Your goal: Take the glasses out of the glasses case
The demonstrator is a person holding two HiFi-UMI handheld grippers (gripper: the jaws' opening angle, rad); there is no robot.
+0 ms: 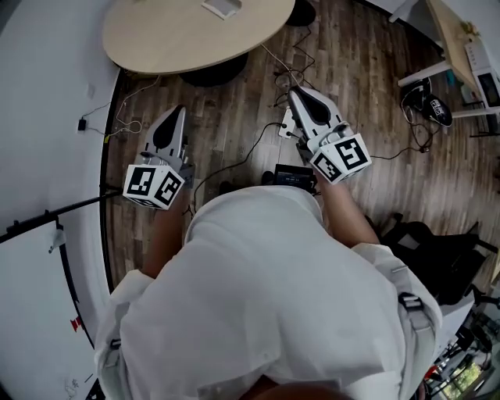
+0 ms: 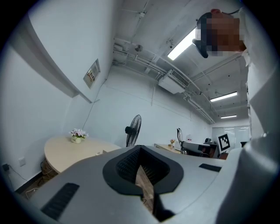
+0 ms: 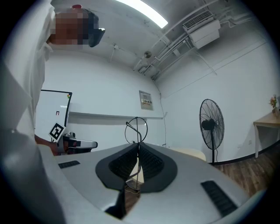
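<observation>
The person stands just short of the round table [image 1: 172,39], both grippers held over the wooden floor [image 1: 234,117] and pointing toward it. The left gripper [image 1: 180,111] is nearer the table's wall side, the right gripper [image 1: 295,92] off its other edge. Both sets of jaws are pressed together with nothing between them (only a sliver of floor shows through). A small pale object [image 1: 222,7] lies on the table's far side. It is cut off at the edge, so I cannot tell whether it is the glasses case.

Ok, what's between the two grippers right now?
Head view: only wood floor and a thin black cable running across it lie between the left gripper and the right gripper.
</observation>
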